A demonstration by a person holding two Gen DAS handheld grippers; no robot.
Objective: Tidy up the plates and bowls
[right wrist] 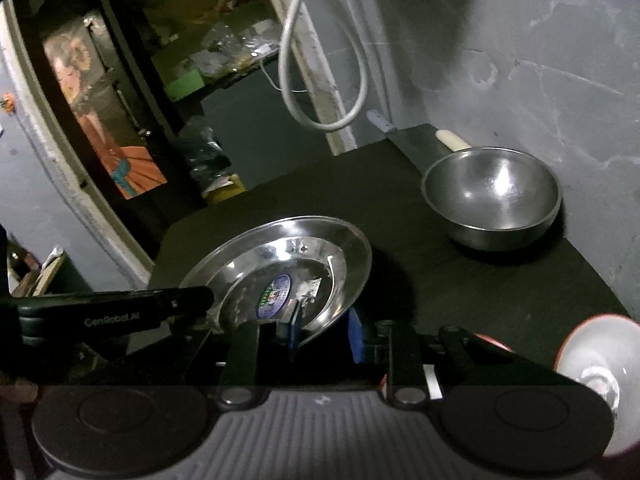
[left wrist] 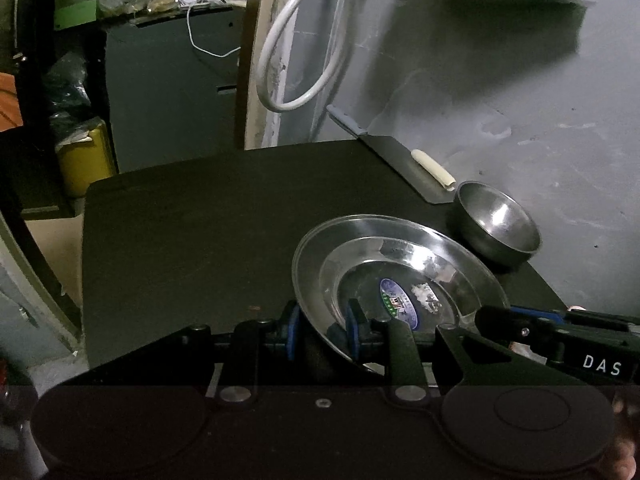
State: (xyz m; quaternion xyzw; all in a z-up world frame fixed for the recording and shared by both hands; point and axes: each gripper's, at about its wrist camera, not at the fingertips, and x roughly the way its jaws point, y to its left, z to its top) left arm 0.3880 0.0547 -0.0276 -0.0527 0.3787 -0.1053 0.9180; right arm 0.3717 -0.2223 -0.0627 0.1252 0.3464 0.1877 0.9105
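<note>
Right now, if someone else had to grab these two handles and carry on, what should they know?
Left gripper: shut on the steel plate at its near rim.
Right gripper: shut on the same plate's rim from the other side.
The plate is tilted over the dark table, both grippers sharing it.
Steel bowl sits upright by the wall, untouched.
Done: plate picked up.
Left: set the plate down in its place, then probably deal with the bowl.
</note>
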